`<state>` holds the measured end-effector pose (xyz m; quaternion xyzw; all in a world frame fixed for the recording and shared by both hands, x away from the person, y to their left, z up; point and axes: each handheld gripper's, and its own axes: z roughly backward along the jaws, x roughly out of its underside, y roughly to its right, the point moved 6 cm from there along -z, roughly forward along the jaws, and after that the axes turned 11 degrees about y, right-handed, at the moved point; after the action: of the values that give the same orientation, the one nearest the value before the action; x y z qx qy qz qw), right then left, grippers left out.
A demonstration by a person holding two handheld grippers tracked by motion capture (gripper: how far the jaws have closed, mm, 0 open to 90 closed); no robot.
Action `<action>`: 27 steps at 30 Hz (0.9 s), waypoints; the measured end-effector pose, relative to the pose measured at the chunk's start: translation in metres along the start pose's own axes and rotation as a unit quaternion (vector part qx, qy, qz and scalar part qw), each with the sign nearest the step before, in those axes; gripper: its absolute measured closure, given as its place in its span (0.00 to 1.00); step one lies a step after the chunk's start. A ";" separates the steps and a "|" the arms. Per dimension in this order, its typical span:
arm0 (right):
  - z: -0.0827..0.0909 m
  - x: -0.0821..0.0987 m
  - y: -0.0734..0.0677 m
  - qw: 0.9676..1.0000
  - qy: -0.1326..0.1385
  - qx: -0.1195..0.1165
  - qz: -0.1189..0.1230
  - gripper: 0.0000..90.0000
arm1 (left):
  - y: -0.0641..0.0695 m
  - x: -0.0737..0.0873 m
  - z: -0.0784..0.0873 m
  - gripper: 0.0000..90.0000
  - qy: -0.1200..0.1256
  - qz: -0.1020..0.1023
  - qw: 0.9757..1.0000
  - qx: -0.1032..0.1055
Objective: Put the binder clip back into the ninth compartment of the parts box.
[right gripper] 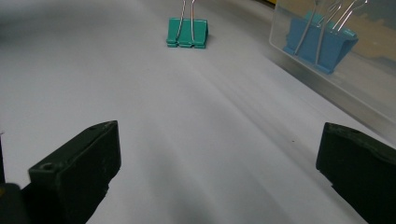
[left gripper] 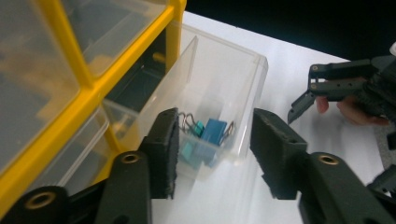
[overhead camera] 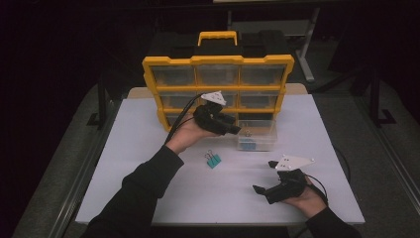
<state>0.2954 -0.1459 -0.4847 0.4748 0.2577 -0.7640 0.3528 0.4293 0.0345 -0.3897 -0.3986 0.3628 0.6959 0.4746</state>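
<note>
A yellow organizer [overhead camera: 218,62] with clear drawers stands at the back of the white table [overhead camera: 148,188]. Its bottom right drawer [overhead camera: 256,141] is pulled out onto the table. Inside the drawer [left gripper: 224,84] lie a blue binder clip [left gripper: 214,130] and a teal one. My left gripper [overhead camera: 236,129] hovers at the drawer's left side, open [left gripper: 215,135], with nothing between its jaws. A teal binder clip [overhead camera: 213,160] lies loose on the table [right gripper: 187,32]. My right gripper [overhead camera: 263,175] rests low at the front right, open wide [right gripper: 219,140] and pointing toward that clip. The blue clip [right gripper: 320,39] shows through the drawer wall.
The other organizer drawers [overhead camera: 218,74] are closed. The right gripper [left gripper: 303,100] appears beyond the drawer in the left gripper view. A dark floor and metal frame legs [overhead camera: 307,54] surround the table. Bare white tabletop lies to the left and front.
</note>
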 end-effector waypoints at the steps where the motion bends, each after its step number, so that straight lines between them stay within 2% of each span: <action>1: 0.000 0.000 0.000 1.000 0.000 0.000 0.000 0.00 | -0.001 0.002 0.002 0.53 -0.001 0.002 1.000 -0.005; 12: -0.001 0.000 0.000 1.000 -0.001 0.001 0.000 0.00 | -0.006 0.030 0.024 0.42 0.002 0.023 0.999 -0.029; 27: -0.001 0.001 0.001 1.000 -0.001 0.001 -0.001 0.00 | -0.006 0.076 0.037 0.39 0.002 0.048 0.998 -0.045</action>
<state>0.2961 -0.1460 -0.4856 0.4745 0.2567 -0.7649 0.3519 0.4094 0.0969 -0.4437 -0.4035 0.3507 0.7326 0.4213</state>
